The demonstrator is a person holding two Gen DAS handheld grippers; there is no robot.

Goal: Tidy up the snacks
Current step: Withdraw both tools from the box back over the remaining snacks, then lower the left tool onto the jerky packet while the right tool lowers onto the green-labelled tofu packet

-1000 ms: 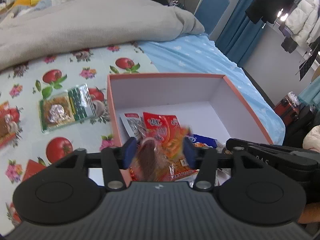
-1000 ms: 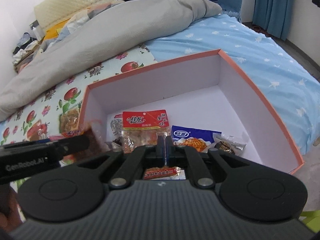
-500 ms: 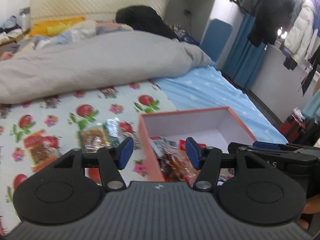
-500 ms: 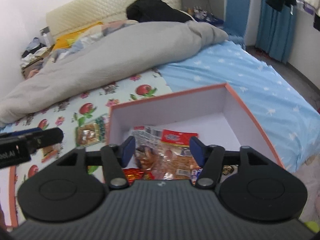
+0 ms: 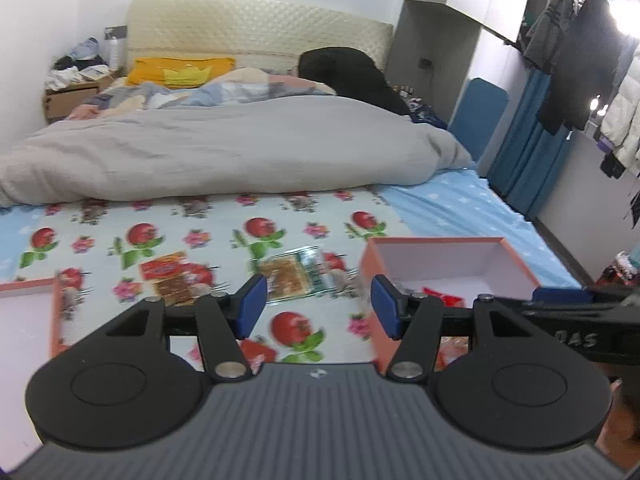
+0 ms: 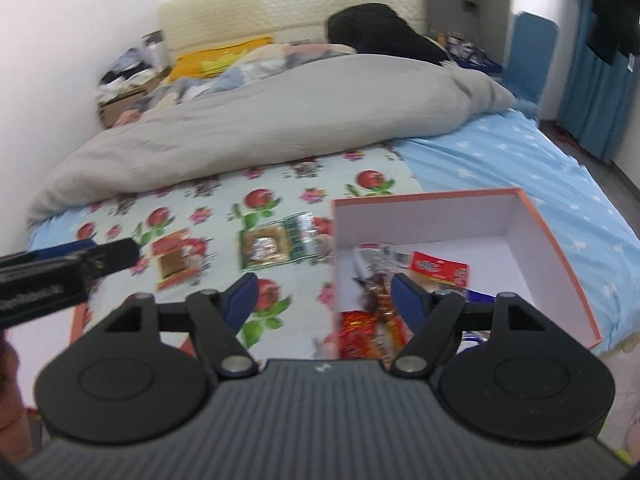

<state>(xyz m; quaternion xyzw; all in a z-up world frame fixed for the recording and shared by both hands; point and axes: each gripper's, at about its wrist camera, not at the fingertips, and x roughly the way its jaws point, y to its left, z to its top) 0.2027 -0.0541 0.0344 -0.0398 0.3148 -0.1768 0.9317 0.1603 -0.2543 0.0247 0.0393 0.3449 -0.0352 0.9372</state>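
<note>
Looking across the bed from left to right, I'm seeing a second orange-edged box [image 5: 28,320] poking in at the far left, then two snack packets lying loose on the fruit-print sheet [image 5: 208,236]: a red-labelled packet [image 5: 172,276] and a green-edged packet [image 5: 292,276], both well outside the orange box [image 6: 552,240] on the right, which is already holding a pile of snacks [image 6: 400,276]. The left tongs [image 5: 316,308] are hanging released with nothing between the pads, and the right tongs [image 6: 324,300] are opening wider, also empty, above the box's near-left corner. What's worrying me: both views are smearing, so a rushed grab could be missing those flat, slippery packets or pinching the sheet instead. The two tools are also sitting close together, so they're risking a bump, or clipping the box wall and shoving it on the soft bedding.
</note>
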